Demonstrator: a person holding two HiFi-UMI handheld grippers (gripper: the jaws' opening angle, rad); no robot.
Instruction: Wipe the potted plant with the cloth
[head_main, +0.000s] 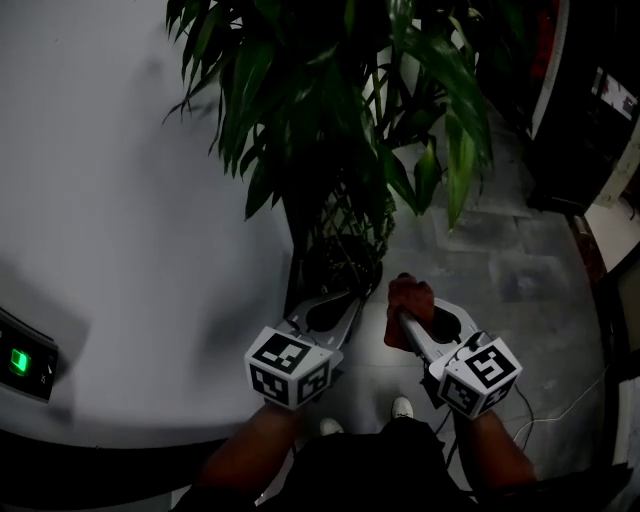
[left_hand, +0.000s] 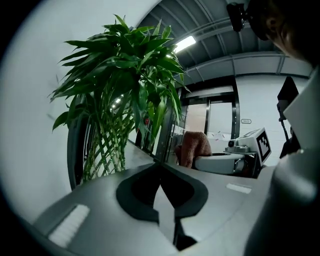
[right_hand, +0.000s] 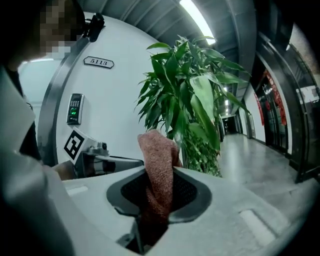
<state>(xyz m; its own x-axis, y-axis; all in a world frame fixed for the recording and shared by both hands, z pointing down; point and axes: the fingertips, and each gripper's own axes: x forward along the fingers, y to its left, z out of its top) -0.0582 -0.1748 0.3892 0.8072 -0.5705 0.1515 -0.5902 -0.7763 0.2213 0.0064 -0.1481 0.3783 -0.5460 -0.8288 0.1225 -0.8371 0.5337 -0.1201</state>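
Floor (head_main: 520, 270): grey, glossy, mottled.
Potted plant (head_main: 345, 235): upright on floor, beside curved white wall (head_main: 110, 250).
Shoes (head_main: 402, 408): white toes, near the pot.
Cable (head_main: 575, 395): thin, at right.

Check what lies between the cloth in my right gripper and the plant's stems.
Nothing: in the head view only a strip of bare floor separates the cloth from the plant's stems.

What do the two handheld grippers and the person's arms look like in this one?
Both the left gripper and right gripper have light grey bodies with black-lined jaw openings, each carrying a white cube with black square markers. The forearms show no sleeves.
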